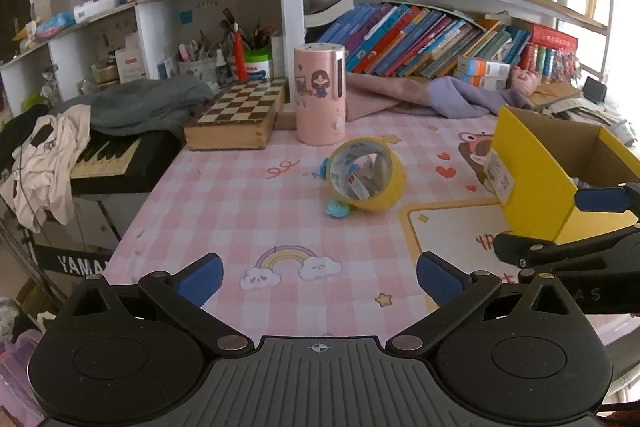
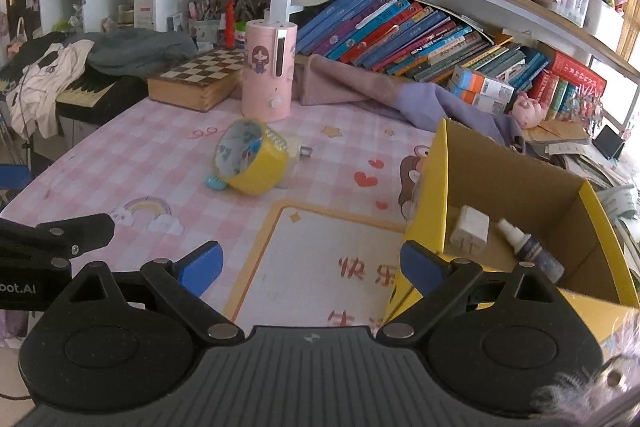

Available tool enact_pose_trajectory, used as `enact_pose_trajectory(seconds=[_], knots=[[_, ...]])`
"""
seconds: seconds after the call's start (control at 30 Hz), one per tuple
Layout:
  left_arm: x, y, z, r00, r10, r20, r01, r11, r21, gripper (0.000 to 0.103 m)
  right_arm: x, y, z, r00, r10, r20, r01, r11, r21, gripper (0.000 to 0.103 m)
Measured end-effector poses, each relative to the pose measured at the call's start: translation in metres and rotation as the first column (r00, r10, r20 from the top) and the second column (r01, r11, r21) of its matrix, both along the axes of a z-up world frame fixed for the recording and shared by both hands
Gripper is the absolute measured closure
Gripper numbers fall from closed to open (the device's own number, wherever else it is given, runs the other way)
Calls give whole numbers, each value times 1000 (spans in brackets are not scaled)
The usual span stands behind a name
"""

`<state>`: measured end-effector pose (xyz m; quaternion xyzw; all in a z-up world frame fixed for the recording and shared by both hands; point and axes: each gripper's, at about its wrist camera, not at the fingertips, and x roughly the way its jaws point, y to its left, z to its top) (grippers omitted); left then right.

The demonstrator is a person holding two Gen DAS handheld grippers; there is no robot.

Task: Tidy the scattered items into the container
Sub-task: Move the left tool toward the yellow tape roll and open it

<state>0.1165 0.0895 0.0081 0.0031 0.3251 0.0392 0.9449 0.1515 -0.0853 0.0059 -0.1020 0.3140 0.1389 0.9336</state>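
Both grippers hovered over the pink checked table [image 1: 224,195], jaws wide apart and empty: the left gripper [image 1: 319,277] faced the tape roll [image 1: 366,175], the right gripper [image 2: 311,265] sat by the yellow box [image 2: 516,187], one blue pad before its near corner. The roll lay tilted on its side mid-table, propped on a small blue item [image 1: 339,207]. Inside the box lay a white charger [image 2: 470,231] and a small bottle [image 2: 530,247]

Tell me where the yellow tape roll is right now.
The yellow tape roll lies tipped on its side mid-table on the pink checked cloth, just in front of the pink cylinder and left of the yellow box, outside it.
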Motion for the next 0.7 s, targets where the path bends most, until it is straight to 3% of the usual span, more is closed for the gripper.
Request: enact_pose_trajectory(seconds=[0.23,0.4,0.6,0.7], knots=[[24,2,-7,999,16,-49,-16,1000,2,0,26,0,3,999,-3,39,2,1000,12,8],[41,-5,-14,997,-20,-72,20,1000,1,0,48,-1,4,1000,-1,19,0,999,39,9],[68,-21,-20,994,-100,-34,102,994,42,1,69,-1,5,1000,7,12,-7,999,52,9],[85,-28,-23,991,-135,-15,136,990,46,9,80,-3,8,1000,-2,4,2,998,70,9]])
